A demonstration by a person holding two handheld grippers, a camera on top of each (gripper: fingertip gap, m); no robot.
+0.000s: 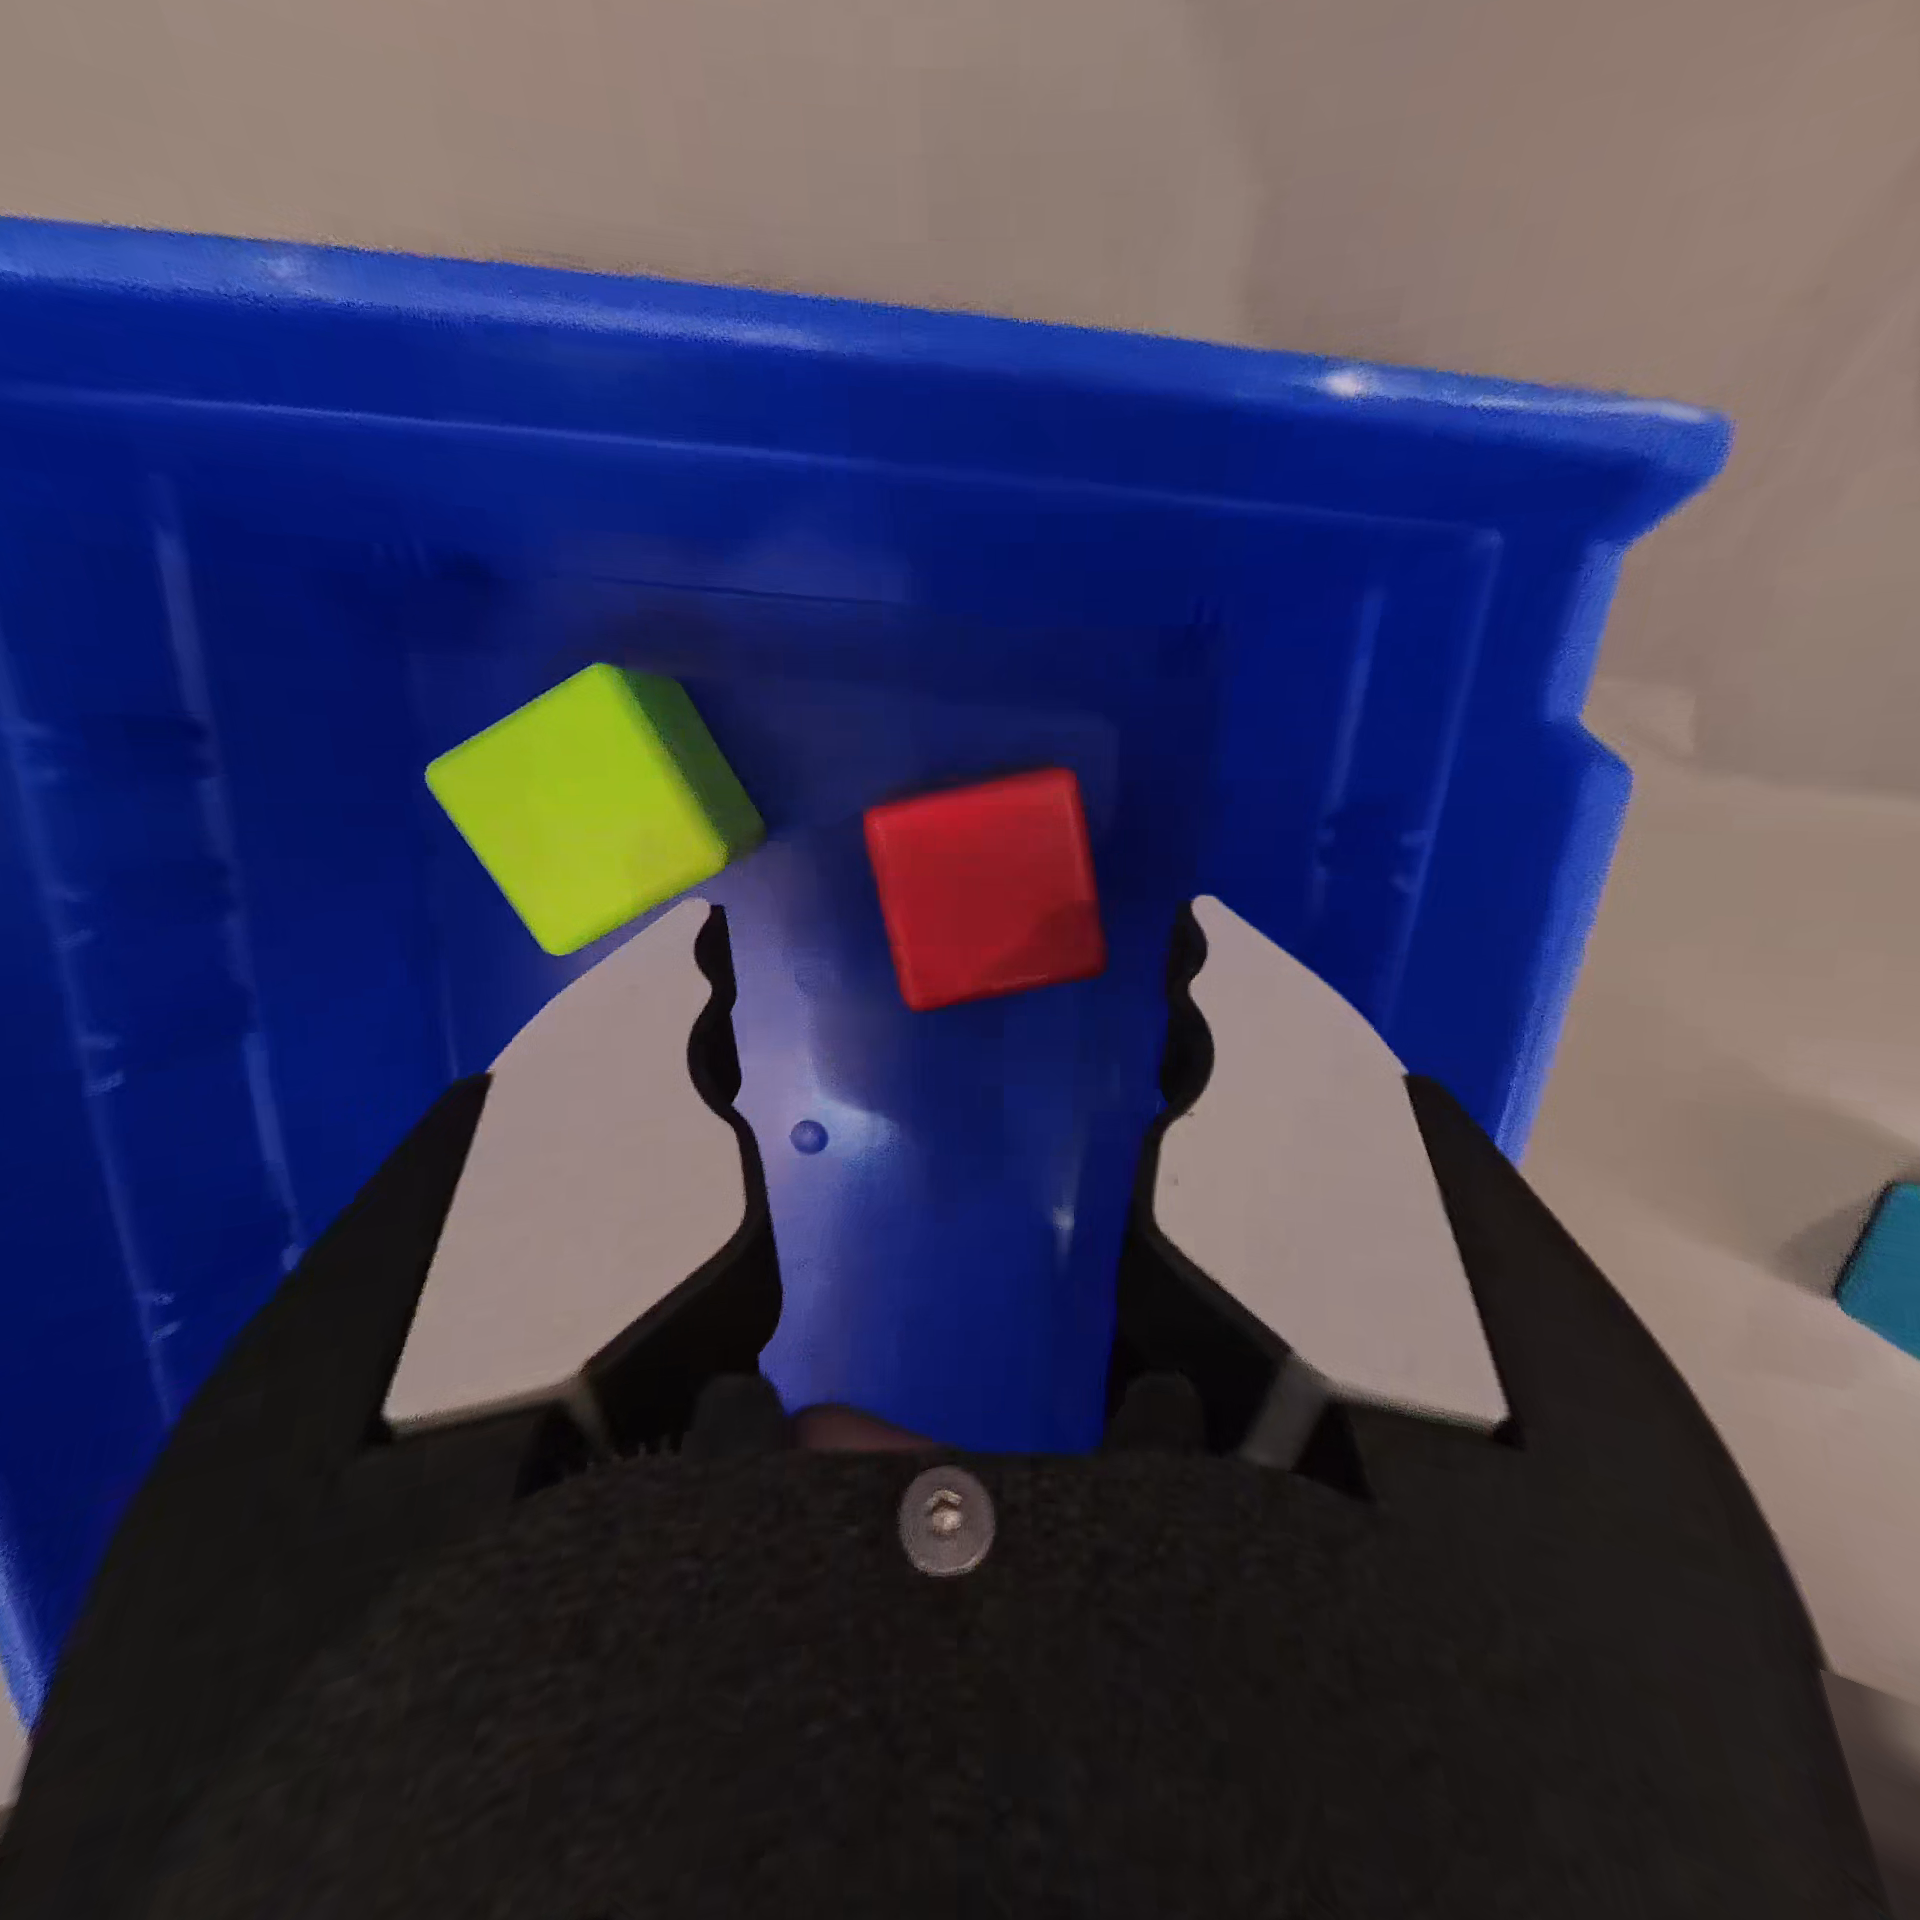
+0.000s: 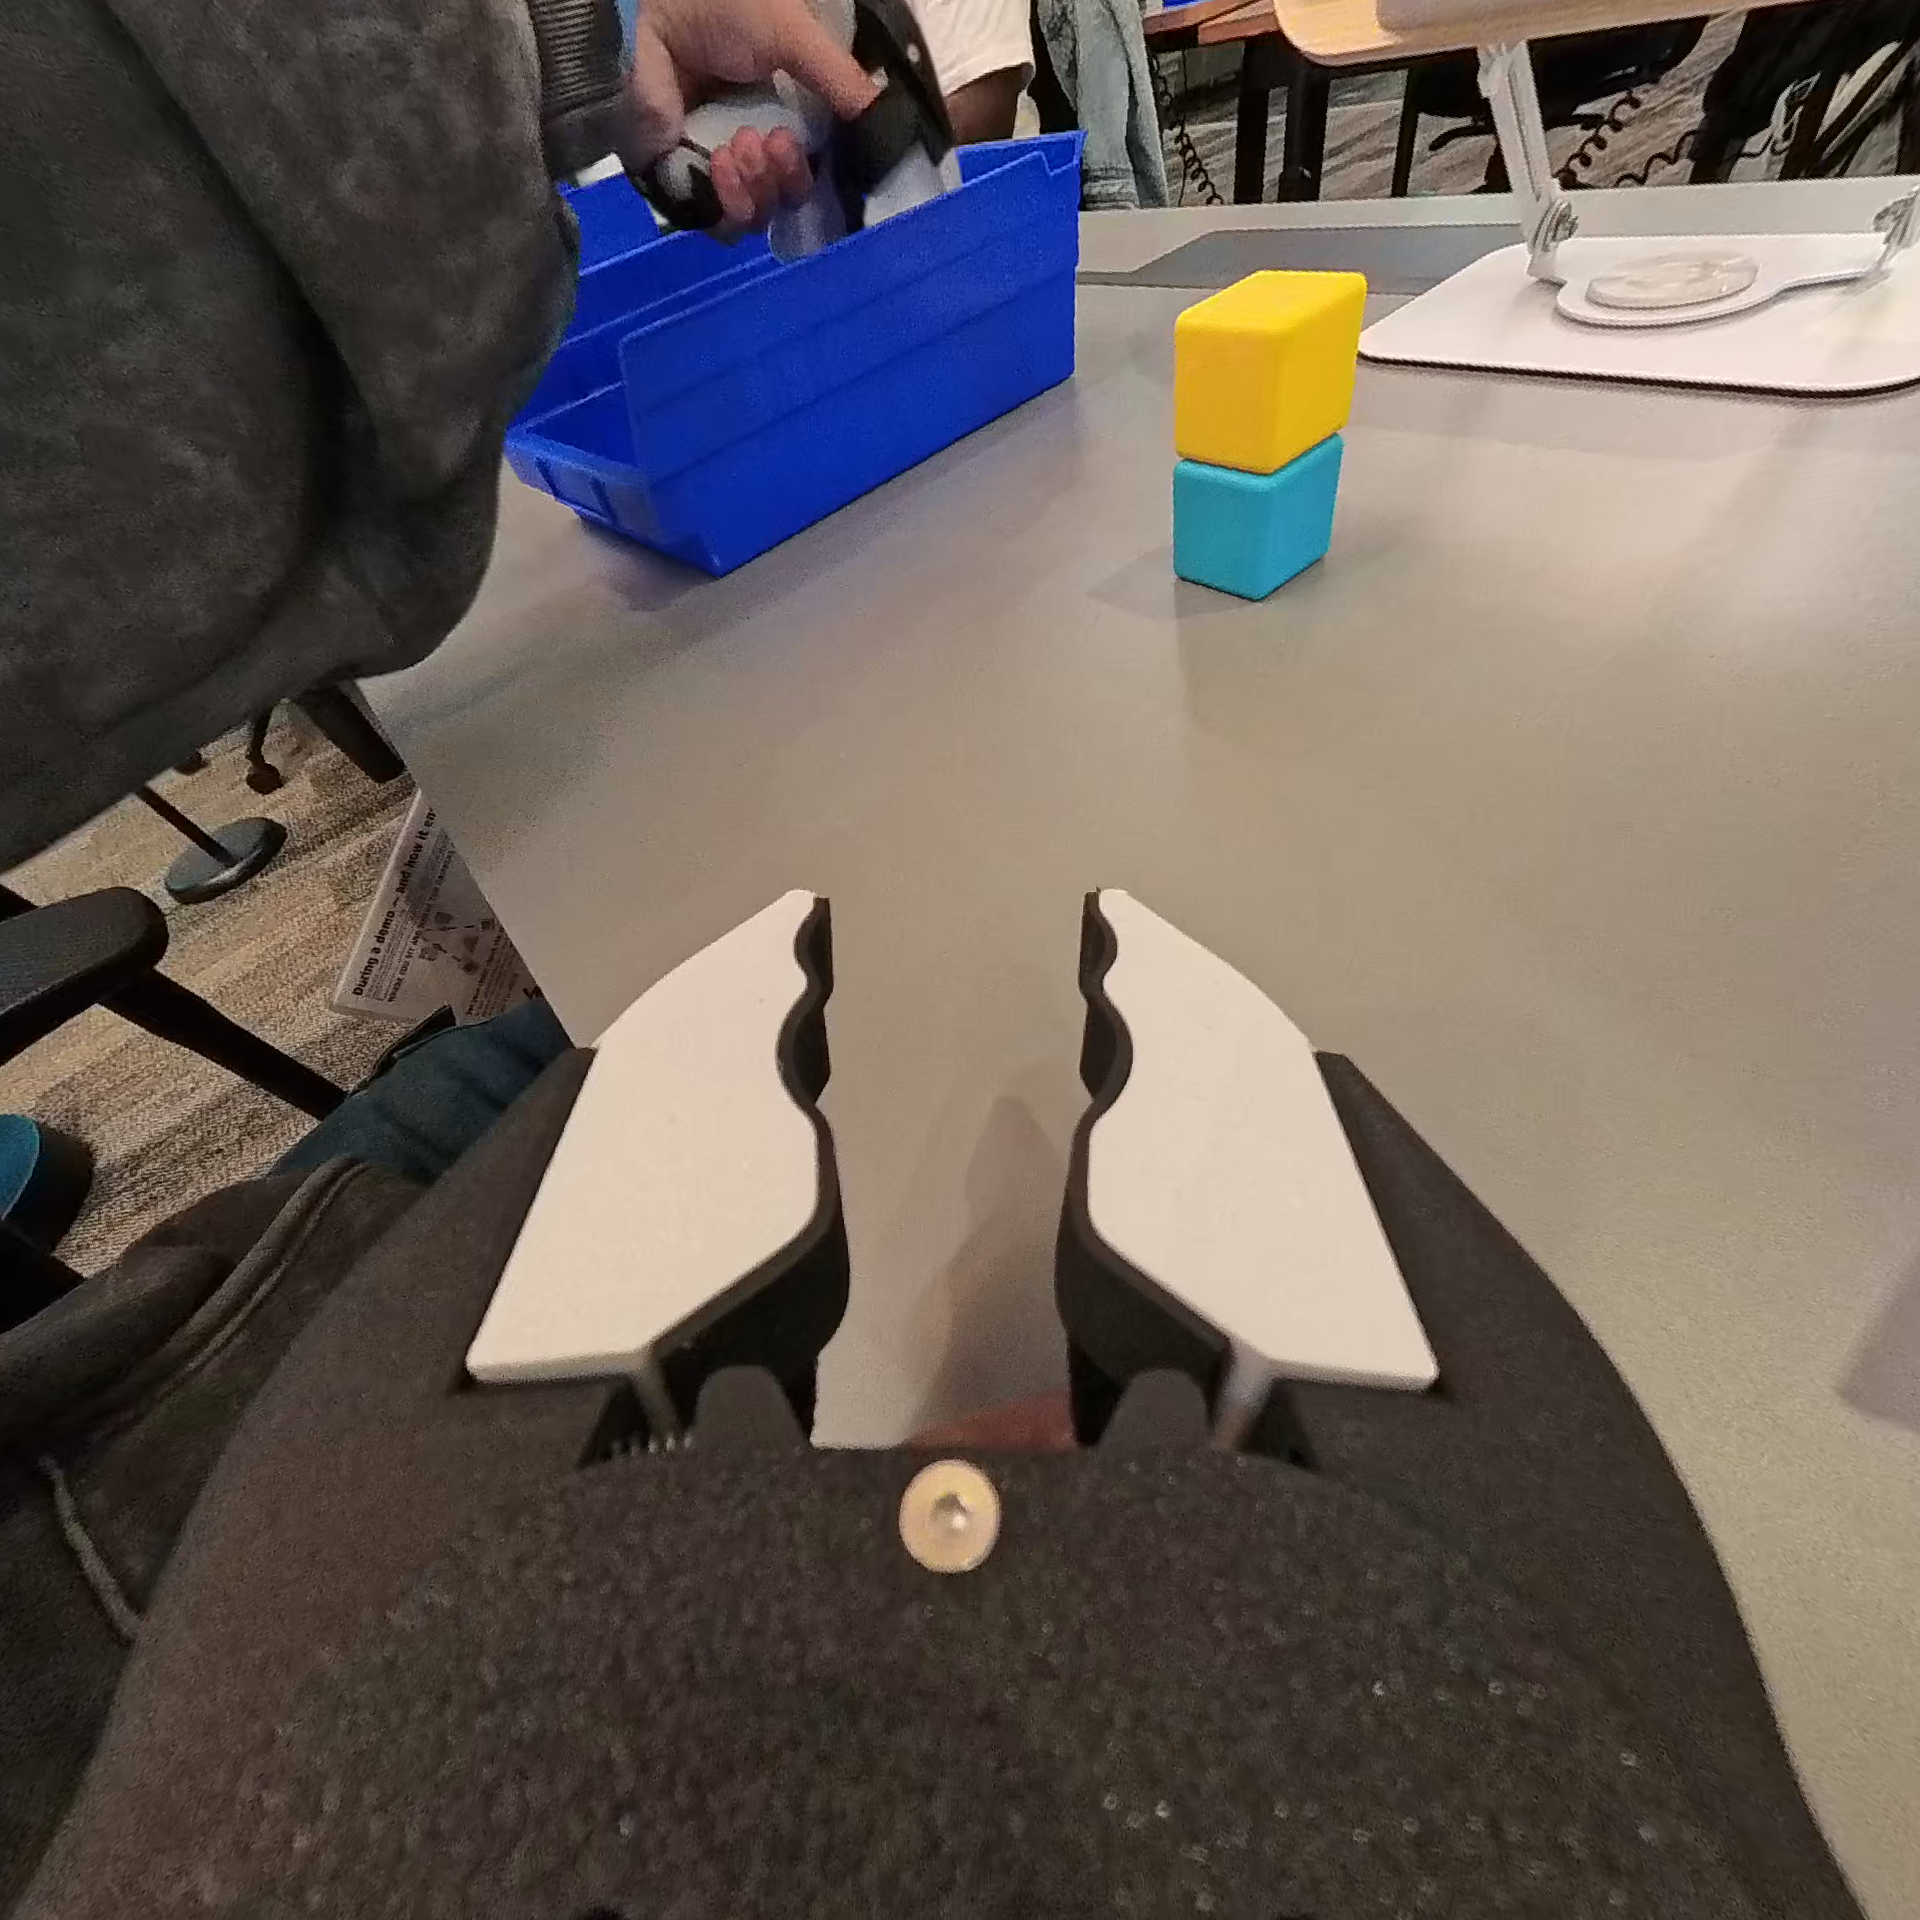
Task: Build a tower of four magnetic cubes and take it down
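we are midway through the build: on the grey table (image 2: 1039, 779) a yellow cube (image 2: 1265, 364) sits squarely on a teal cube (image 2: 1252, 520), so two of the four levels stand and two are still to fetch. our left gripper (image 1: 951, 909) hangs over the blue bin (image 1: 1039, 468) with its jaws spread wide and nothing between them; the bin floor shows through the gap. just ahead of the fingertips lie the remaining cubes, a lime green cube (image 1: 587, 805) to the left, turned at an angle, and a red cube (image 1: 985, 885) nearer the middle of the gap, the two apart from one another. the red one looks the easier take, since it lies almost in line with the open jaws, though slightly rotated. in our judgement the next move calls for lowering the left gripper so the fingers straddle the red cube on two opposite faces, turning the wrist a little to square up, then closing and lifting clear of the bin wall. the green cube sits near enough that a finger could nudge it, and the magnets may pull the two together. our right gripper (image 2: 956, 904) waits low over the table, well short of the stack, jaws partly open and empty. a white stand (image 2: 1662, 301) rests behind the tower.
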